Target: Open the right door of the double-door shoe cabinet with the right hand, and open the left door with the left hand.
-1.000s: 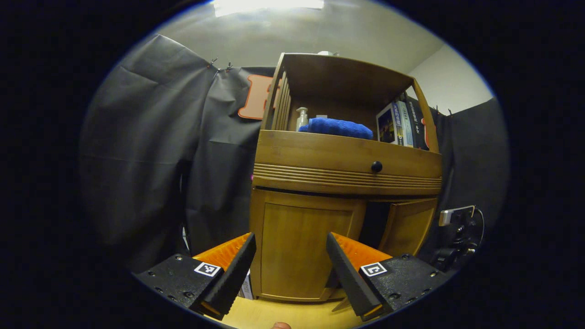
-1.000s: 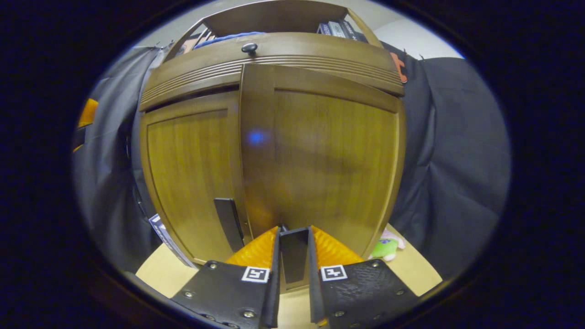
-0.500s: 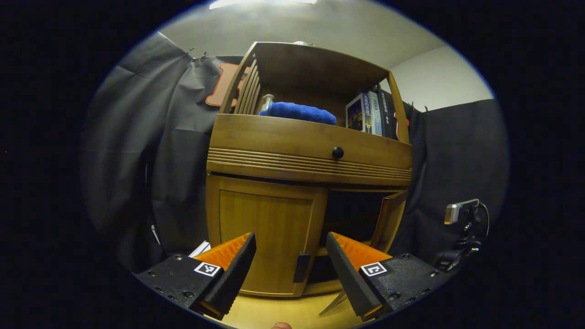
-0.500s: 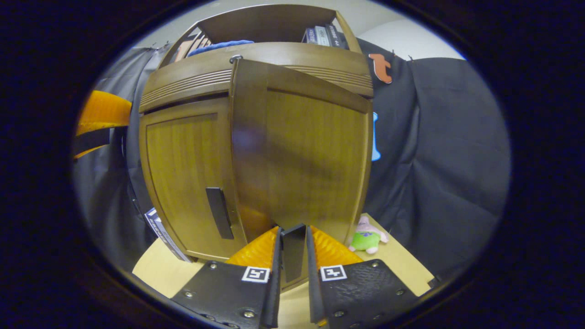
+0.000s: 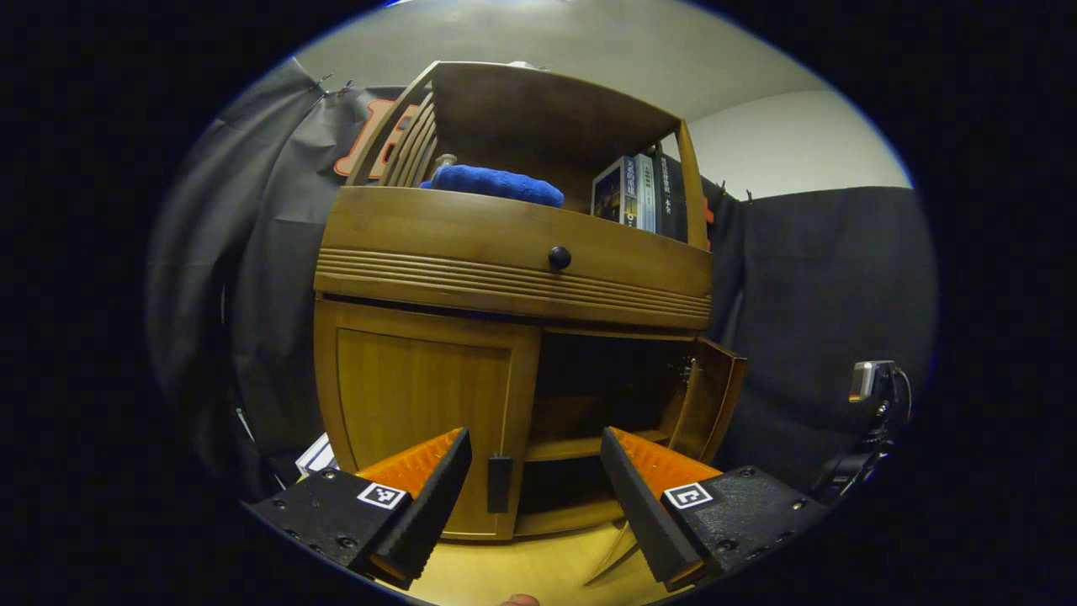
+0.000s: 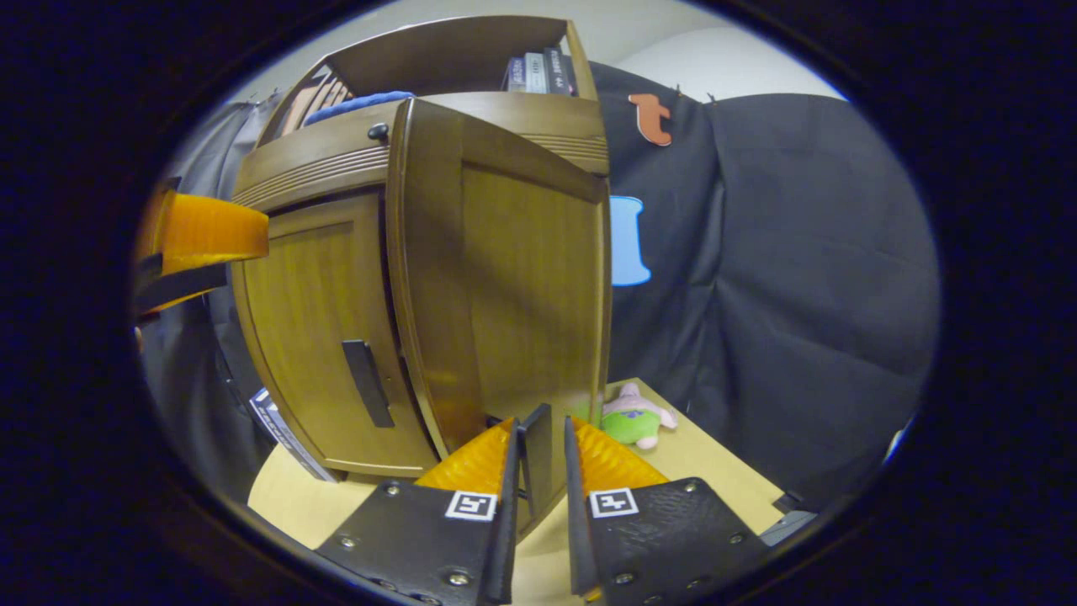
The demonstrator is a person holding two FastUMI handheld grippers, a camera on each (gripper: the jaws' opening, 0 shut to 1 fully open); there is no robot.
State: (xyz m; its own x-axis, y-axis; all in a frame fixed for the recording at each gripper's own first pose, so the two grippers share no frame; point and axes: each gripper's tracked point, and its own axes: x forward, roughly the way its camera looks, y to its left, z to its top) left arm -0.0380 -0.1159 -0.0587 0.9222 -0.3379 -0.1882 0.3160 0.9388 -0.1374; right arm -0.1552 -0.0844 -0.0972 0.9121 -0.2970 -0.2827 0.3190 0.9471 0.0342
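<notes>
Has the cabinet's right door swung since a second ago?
Yes. The right door has swung further out from the fixed cabinet frame, baring the inner shelf. The right tongs stay shut on its handle.

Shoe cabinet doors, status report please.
Right gripper shut on right door handle, right door swung open. Left gripper open, short of left door handle; left door closed. Path clear.

Right door swung wide, open path to left door handle, plush toy beside cabinet
</notes>
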